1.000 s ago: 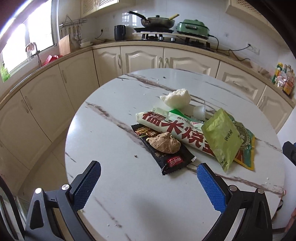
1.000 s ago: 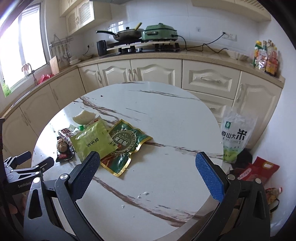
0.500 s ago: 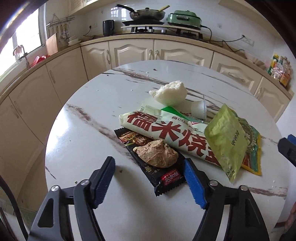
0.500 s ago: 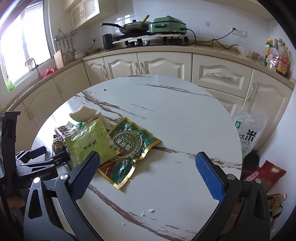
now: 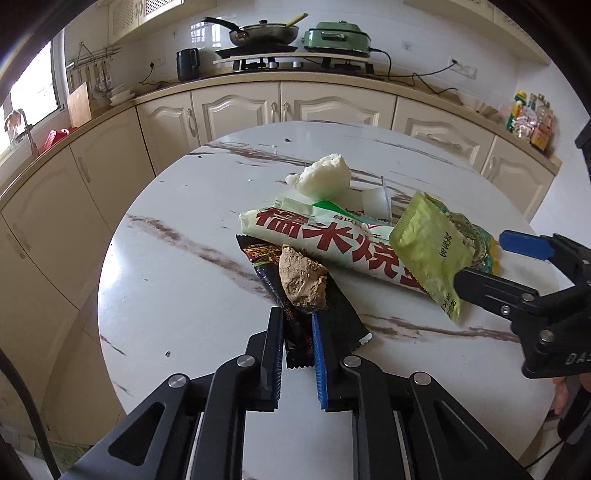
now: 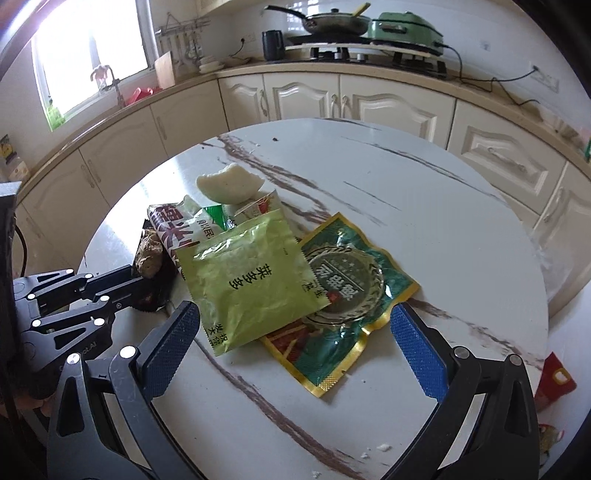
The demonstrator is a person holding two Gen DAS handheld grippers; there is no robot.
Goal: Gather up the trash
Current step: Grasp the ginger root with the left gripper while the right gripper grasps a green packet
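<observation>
Trash lies in a pile on the round marble table point(image 5: 177, 280). My left gripper point(image 5: 298, 325) is shut on the near end of a black wrapper point(image 5: 295, 332) that carries a brown food lump point(image 5: 303, 280). Behind it lie a white wrapper with red characters point(image 5: 325, 240), a light green packet point(image 5: 432, 247) and a white bun piece point(image 5: 325, 177). My right gripper point(image 6: 291, 332) is open, just short of the light green packet point(image 6: 247, 277) and the dark green and gold packet point(image 6: 347, 295).
Cream cabinets and a counter with a stove, pan point(image 5: 262, 33) and green cooker point(image 5: 336, 37) curve behind the table. A red packet point(image 6: 554, 376) lies on the floor to the right of the table.
My left gripper moved in and closed on the black wrapper's end. My right gripper moved forward and left, closer to the green packets, still open.
</observation>
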